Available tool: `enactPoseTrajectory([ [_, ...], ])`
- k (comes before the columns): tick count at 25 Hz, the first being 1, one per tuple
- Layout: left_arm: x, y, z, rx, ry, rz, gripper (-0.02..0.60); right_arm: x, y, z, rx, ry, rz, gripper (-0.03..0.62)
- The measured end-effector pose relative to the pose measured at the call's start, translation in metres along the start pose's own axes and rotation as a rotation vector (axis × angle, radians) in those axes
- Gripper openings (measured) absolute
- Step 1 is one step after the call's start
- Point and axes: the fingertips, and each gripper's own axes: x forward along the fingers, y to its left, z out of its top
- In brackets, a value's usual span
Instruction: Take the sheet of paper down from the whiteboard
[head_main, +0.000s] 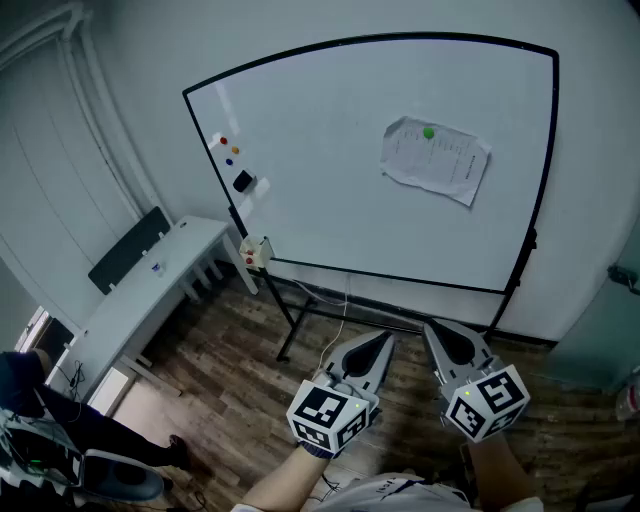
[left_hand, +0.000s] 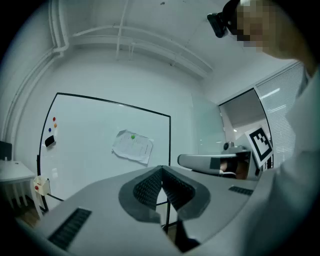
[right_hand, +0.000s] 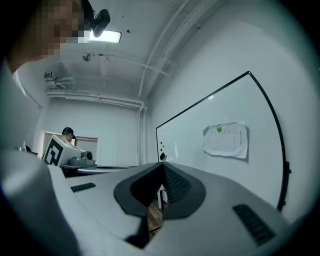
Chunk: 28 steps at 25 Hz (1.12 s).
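Both tools hang low in the head view: the left gripper (head_main: 388, 339) and right gripper (head_main: 430, 327) have their jaws together on nothing, well apart from the whiteboard (head_main: 320, 170). The sheet of paper (head_main: 435, 158) sits high on the board's right half, pinned by one green magnet (head_main: 429, 132) near its top edge, with its corners curling off the surface. A tug on the lower edge while the magnet is in place would likely tear the sheet. Lifting the magnet first could let the paper slide to the floor (head_main: 250, 390). Pressing hard may also shove the board back on its stand.
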Motion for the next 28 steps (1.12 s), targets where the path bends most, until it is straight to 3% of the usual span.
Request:
enactPoseTrajectory([
  [12,0.02,-0.009,-0.001,-0.006,-0.002,0.019,0.014,-0.015,-0.021,-0.003,-0.003,0.014,0.023,0.014],
  [19,0.04,0.014,0.015,0.028,-0.026,0.09,0.014,-0.027,-0.062,0.015,-0.024,-0.037,-0.009,0.014],
  [28,0.07,0.008,-0.005,0.035,0.015,0.099,0.014,-0.024,-0.09,-0.004,-0.003,-0.007,-0.012,0.014],
])
